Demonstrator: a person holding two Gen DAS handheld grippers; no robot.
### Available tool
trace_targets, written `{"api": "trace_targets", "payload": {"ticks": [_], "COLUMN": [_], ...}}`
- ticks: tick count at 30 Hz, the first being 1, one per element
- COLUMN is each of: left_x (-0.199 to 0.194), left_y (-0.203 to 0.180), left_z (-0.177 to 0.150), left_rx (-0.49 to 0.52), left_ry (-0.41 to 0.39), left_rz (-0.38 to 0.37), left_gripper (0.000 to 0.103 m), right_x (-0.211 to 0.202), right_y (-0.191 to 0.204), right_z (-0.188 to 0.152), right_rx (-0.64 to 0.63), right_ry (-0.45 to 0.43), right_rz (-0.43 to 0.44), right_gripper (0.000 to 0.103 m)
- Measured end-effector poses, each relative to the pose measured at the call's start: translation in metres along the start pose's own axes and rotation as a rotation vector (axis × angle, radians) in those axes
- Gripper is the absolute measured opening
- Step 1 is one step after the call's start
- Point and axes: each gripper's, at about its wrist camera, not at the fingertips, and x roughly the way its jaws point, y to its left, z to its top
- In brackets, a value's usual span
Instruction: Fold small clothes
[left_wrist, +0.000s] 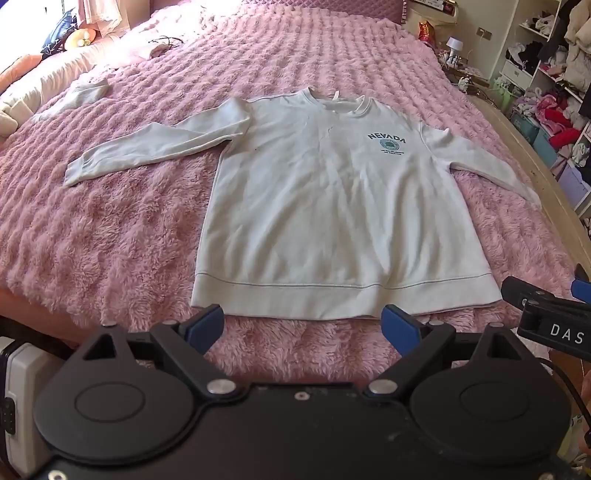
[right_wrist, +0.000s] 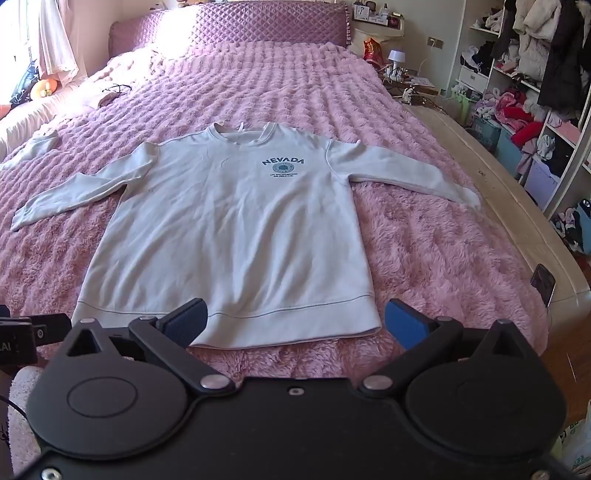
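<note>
Flat on the bed (right_wrist: 424, 236) — sweatshirt (right_wrist: 236, 236), sleeves spread.

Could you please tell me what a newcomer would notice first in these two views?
A pale sweatshirt printed NEVADA lies flat, sleeves spread, in the middle of a fluffy pink bedspread. Both tools, left and right, hover open near its hem. A cluttered shelf of clothes stands at the right.

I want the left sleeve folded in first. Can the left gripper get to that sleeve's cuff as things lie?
Probably yes. The left gripper is open above the hem, and the cuff of the sweatshirt lies flat on bare blanket, nothing between.
</note>
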Motion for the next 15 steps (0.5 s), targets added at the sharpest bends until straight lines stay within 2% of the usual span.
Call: {"api": "trace_targets", "payload": {"ticks": [15], "left_x": [0.0034], "left_y": [0.0019], "left_z": [-0.001], "left_rx": [-0.006], "left_ry": [0.003], "left_rz": [0.008], "left_gripper": [0.094], "right_x": [-0.0003], "right_y": [0.0002], "right_z": [0.0002], "right_rx": [0.0], "right_ry": [0.001], "right_rz": [-0.001], "right_gripper": [0.103]}}
